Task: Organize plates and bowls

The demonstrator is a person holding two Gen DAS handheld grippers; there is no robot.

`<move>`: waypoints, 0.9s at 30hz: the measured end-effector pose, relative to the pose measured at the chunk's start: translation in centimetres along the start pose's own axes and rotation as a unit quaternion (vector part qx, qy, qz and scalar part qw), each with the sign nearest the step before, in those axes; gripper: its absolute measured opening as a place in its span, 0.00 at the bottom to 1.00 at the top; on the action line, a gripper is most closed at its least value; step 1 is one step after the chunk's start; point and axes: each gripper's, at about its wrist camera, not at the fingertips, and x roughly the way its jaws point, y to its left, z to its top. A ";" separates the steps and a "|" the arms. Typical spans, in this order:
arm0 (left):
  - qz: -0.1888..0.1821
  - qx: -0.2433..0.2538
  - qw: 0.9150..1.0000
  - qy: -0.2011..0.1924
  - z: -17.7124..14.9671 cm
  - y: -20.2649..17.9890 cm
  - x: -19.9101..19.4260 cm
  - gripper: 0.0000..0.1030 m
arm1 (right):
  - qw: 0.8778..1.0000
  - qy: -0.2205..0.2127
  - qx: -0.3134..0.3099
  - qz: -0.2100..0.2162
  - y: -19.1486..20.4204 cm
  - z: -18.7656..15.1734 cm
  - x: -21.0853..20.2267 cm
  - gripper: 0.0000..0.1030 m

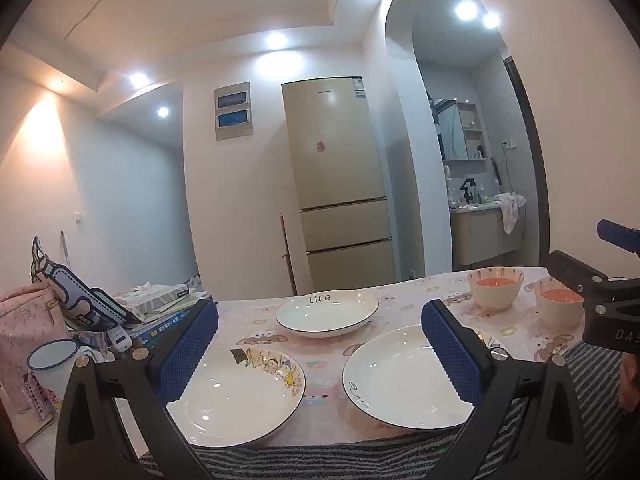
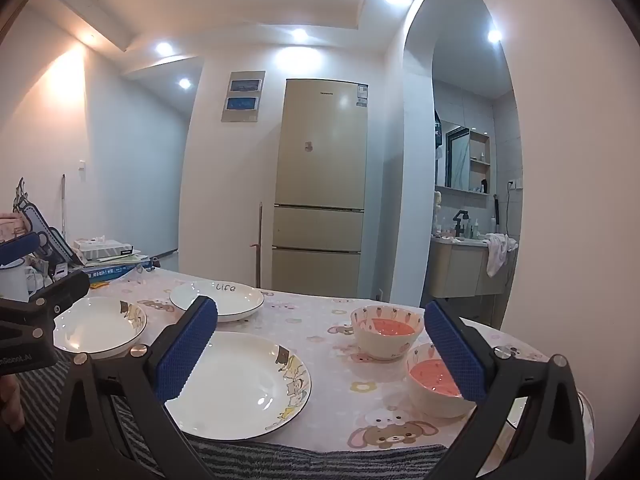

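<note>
Three white plates lie on the table. A cartoon-print plate (image 1: 240,394) (image 2: 98,326) is at the near left, another cartoon-print plate (image 1: 404,378) (image 2: 244,386) at the near middle, and a "Life" plate (image 1: 326,312) (image 2: 224,298) behind them. Two cream bowls with orange insides stand at the right, the far bowl (image 1: 496,288) (image 2: 386,330) and the near bowl (image 1: 560,306) (image 2: 434,380). My left gripper (image 1: 320,344) is open and empty above the near plates. My right gripper (image 2: 320,350) is open and empty, between the middle plate and the bowls.
The table has a pink cartoon tablecloth (image 2: 344,412). At its left stand a white enamel mug (image 1: 54,362), stacked books and a tissue box (image 1: 156,300), and a pink bag (image 1: 24,320). A beige fridge (image 1: 340,184) stands behind. A striped cloth (image 1: 304,462) lies at the near edge.
</note>
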 end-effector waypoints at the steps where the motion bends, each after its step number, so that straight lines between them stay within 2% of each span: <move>1: -0.001 -0.009 1.000 0.005 0.0 0.1 0.0 1.00 | 1.000 -0.002 0.000 0.000 0.0 0.0 0.0 1.00; 27: -0.001 -0.012 1.000 0.006 0.4 0.1 0.2 1.00 | 1.000 0.007 -0.003 0.001 0.0 -0.5 0.4 1.00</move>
